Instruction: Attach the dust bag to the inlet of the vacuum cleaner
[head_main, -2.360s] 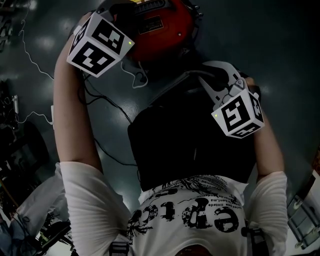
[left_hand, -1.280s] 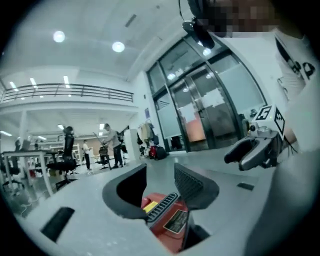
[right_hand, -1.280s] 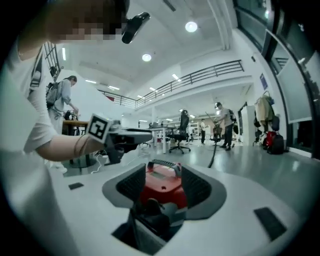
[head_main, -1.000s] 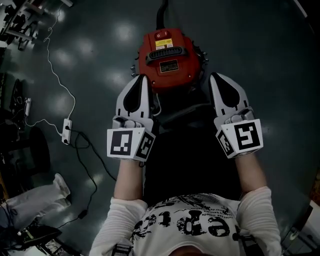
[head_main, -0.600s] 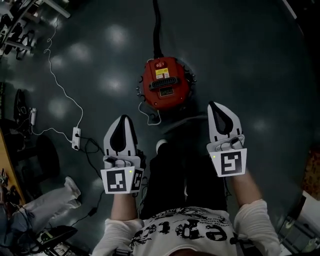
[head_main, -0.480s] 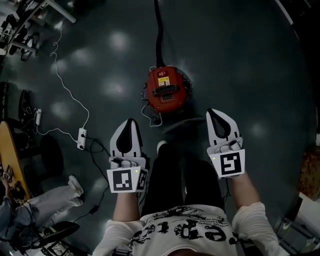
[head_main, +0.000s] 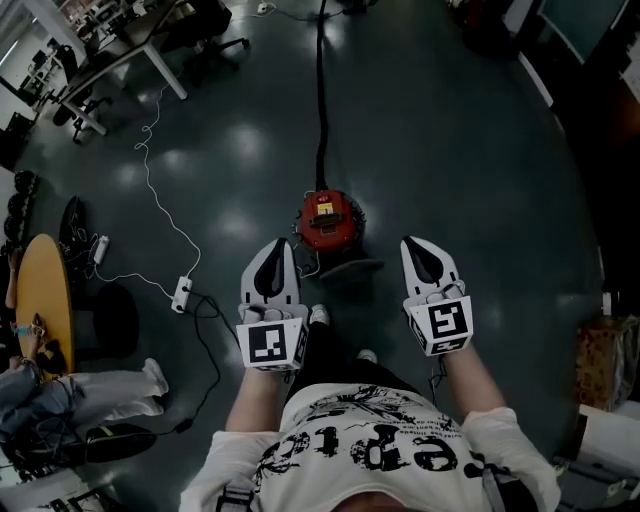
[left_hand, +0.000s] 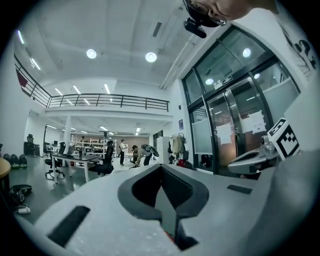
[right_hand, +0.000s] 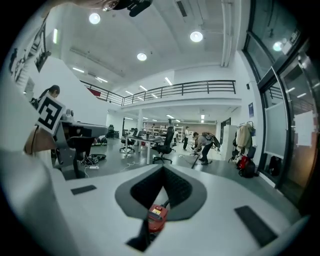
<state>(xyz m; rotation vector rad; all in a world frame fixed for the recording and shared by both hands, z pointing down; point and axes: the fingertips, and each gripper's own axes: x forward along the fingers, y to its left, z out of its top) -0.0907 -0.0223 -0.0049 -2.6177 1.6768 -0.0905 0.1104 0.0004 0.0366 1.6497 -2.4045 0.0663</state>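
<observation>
The red vacuum cleaner (head_main: 327, 220) stands on the dark floor, small and far below me, just beyond my feet. A dark flat shape (head_main: 352, 268) lies on the floor against its near side; I cannot tell what it is. No dust bag is recognisable in any view. My left gripper (head_main: 283, 244) and right gripper (head_main: 411, 243) are held side by side at waist height, both shut and empty, pointing out over the vacuum. In the right gripper view the vacuum cleaner (right_hand: 156, 218) shows low down through the slot behind the shut right gripper (right_hand: 163, 170). The left gripper (left_hand: 161, 170) faces the office hall.
A black hose (head_main: 322, 100) runs from the vacuum to the far side. A white cable and power strip (head_main: 182, 293) lie on the left. A round wooden table (head_main: 42, 290) and a seated person (head_main: 60, 392) are at the left edge, desks and chairs (head_main: 120, 40) far left.
The view has risen from close over the vacuum to standing height. Both grippers have lifted up and away from the vacuum, staying shut and empty; the vacuum stays on the floor.
</observation>
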